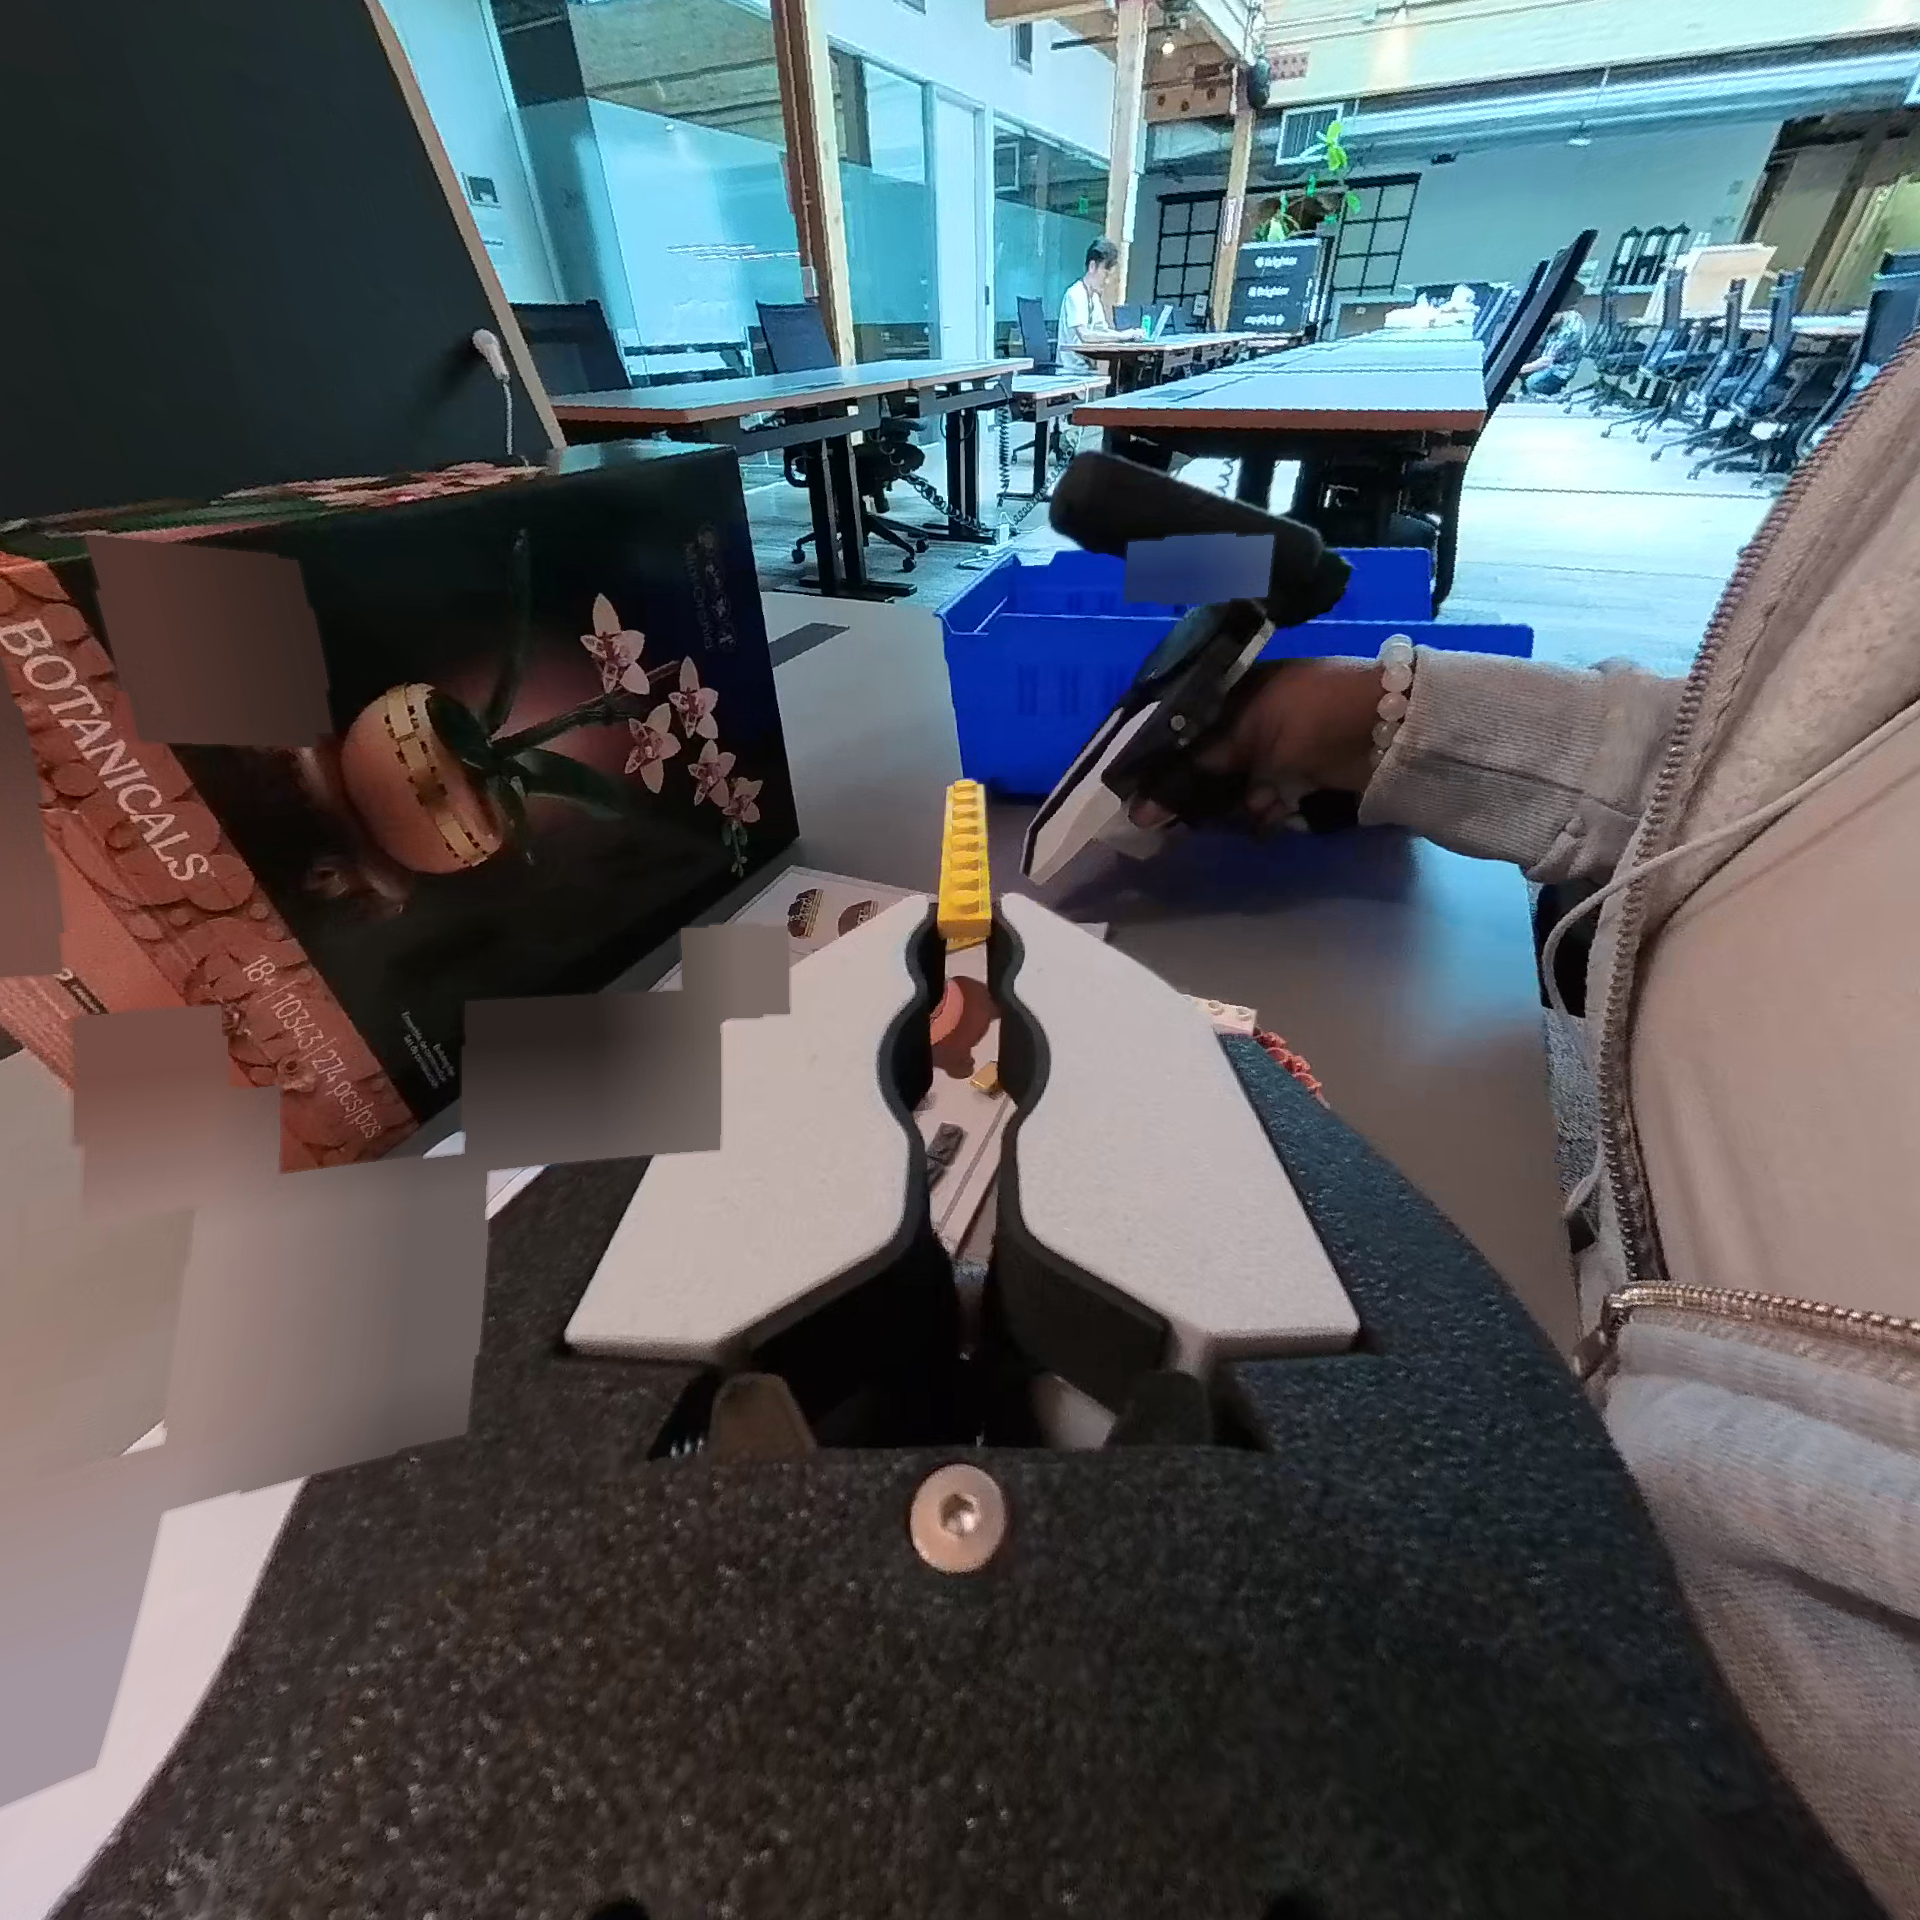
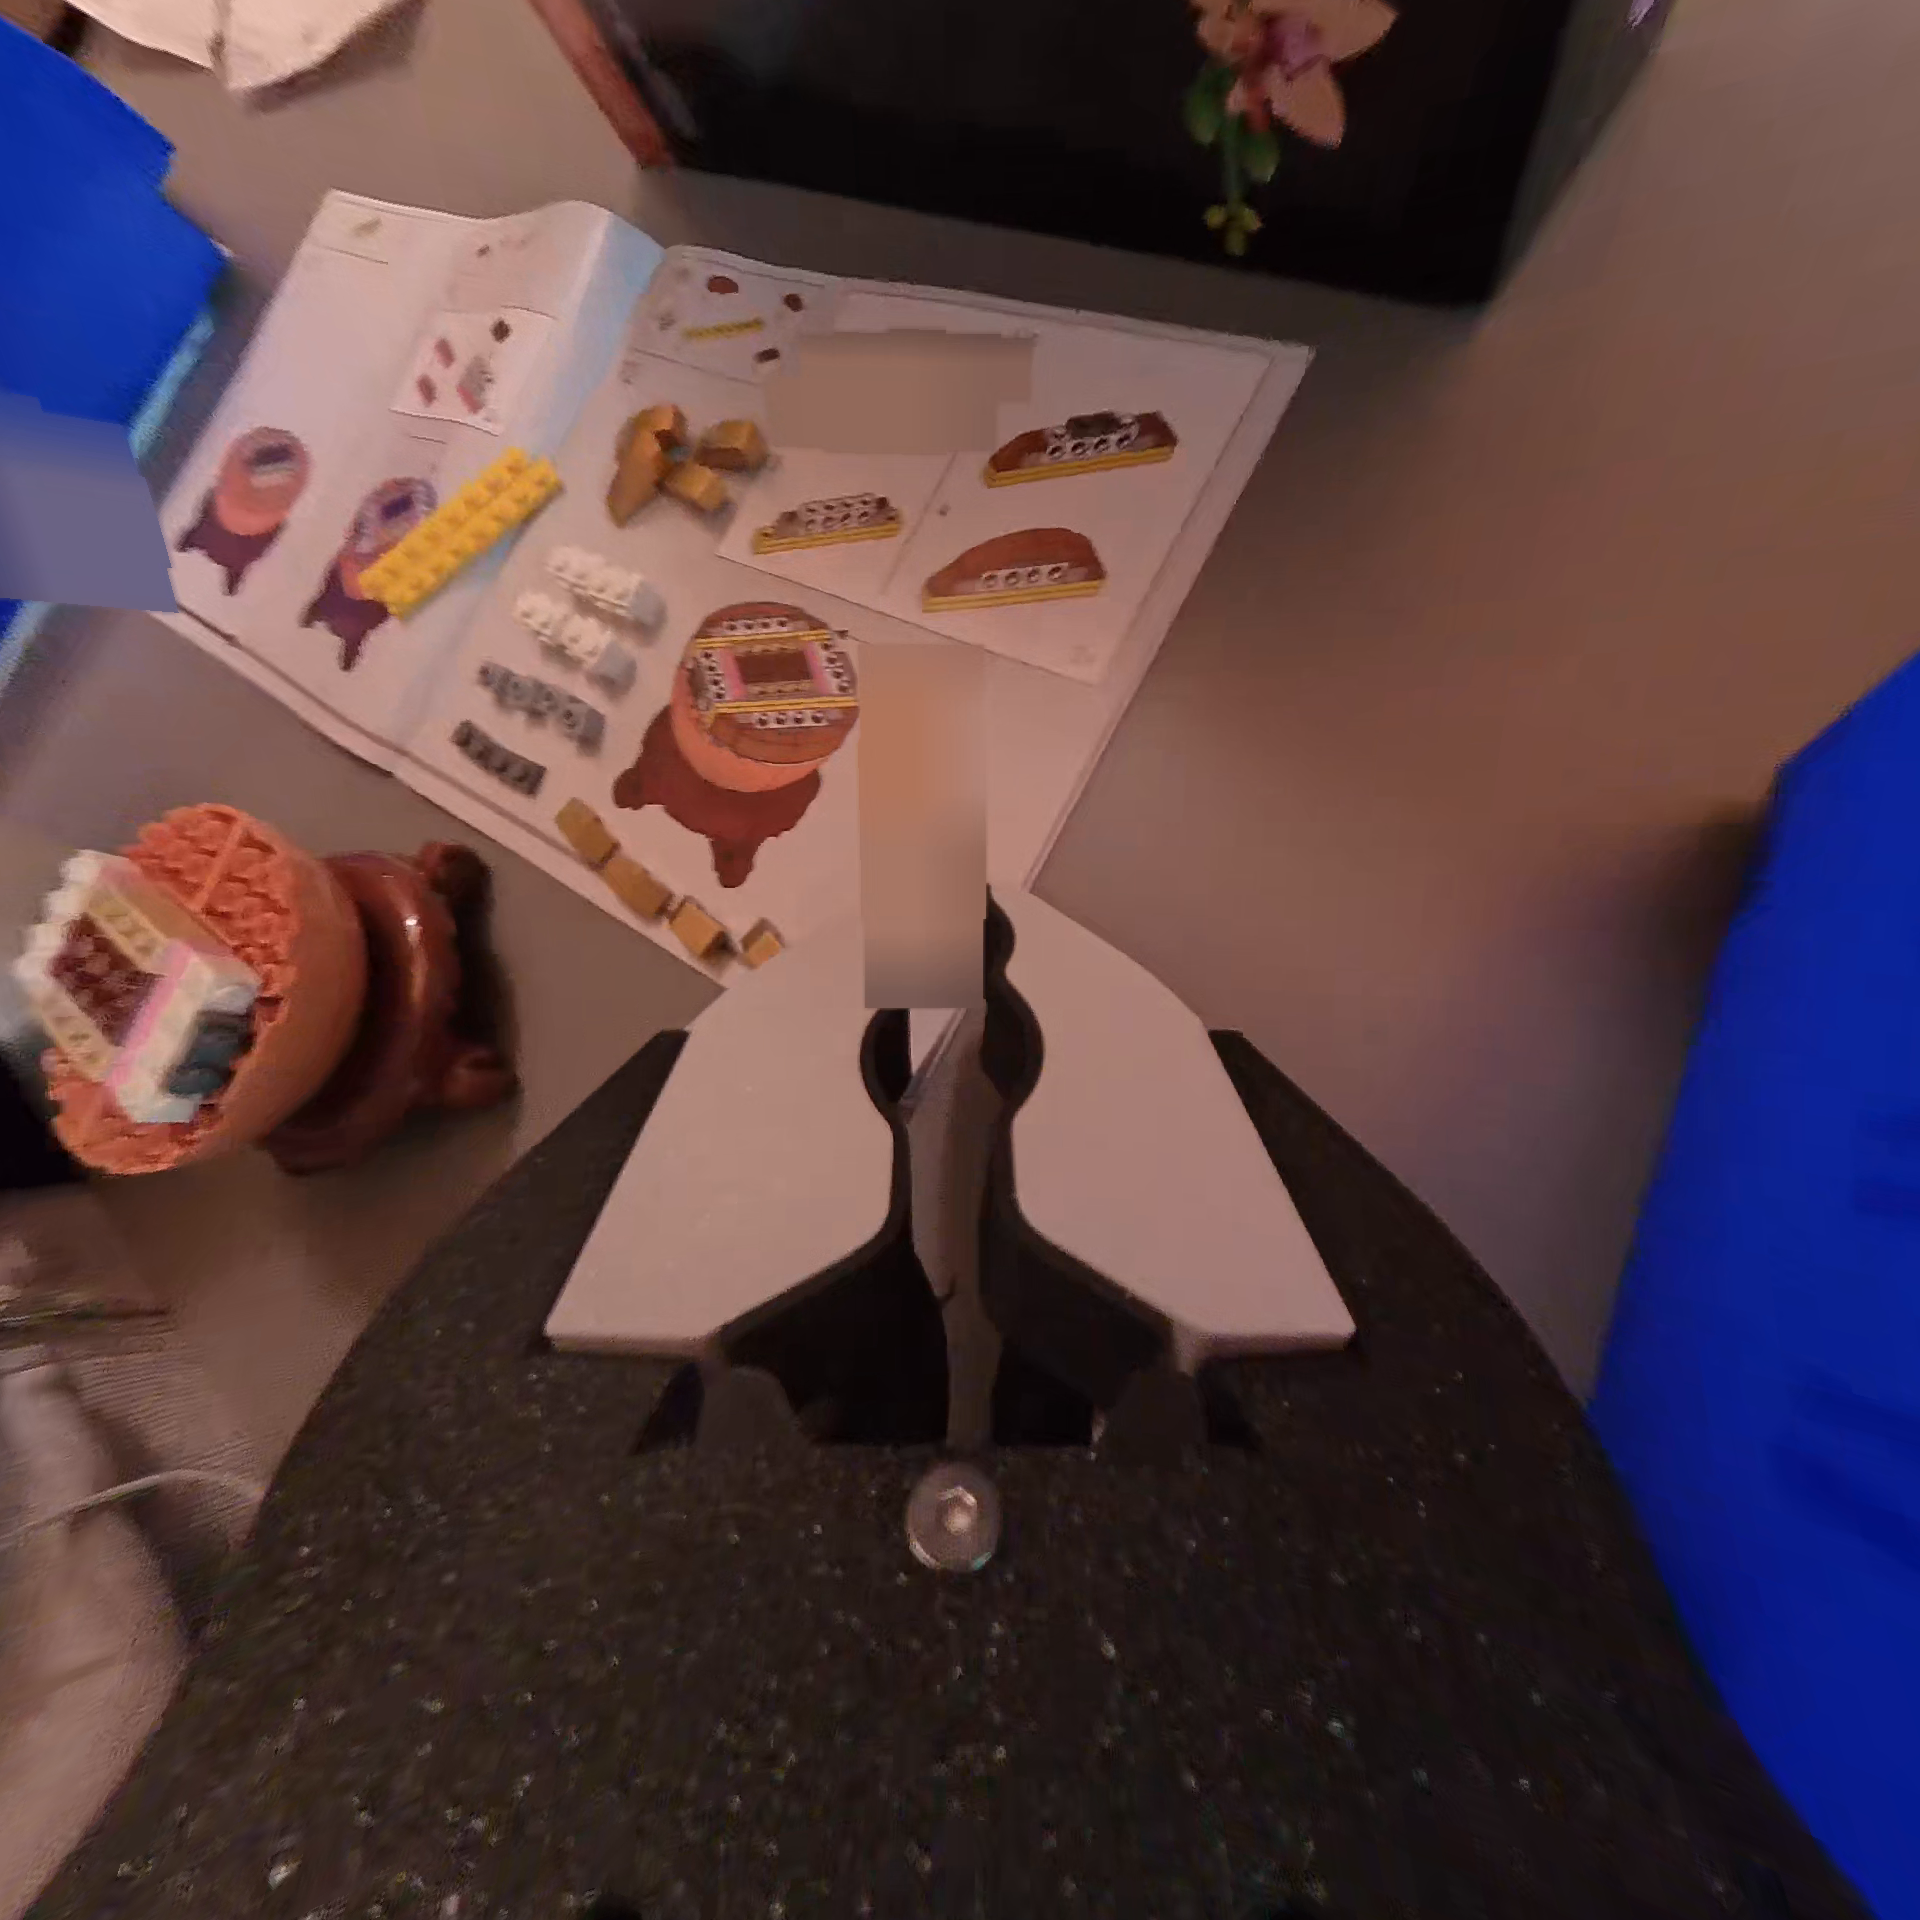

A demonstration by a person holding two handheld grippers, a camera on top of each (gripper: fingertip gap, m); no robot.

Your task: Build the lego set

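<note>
The left gripper (image 1: pixel 964 920) has two pale grey, wavy-edged fingers (image 1: pixel 790 1122) lined in black, set in a speckled black body with one silver hex screw (image 1: pixel 958 1523). The right gripper (image 2: pixel 987 935) is built alike. The person wears a light grey zip hoodie (image 1: pixel 1766 1039) with a drawcord and a pale bead bracelet (image 1: pixel 1392 696)

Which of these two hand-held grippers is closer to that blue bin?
The right. The right gripper hangs just in front of the blue bin, its tips angled down toward the table. The left gripper, jaws closed on a yellow brick, is farther back from it.
</note>
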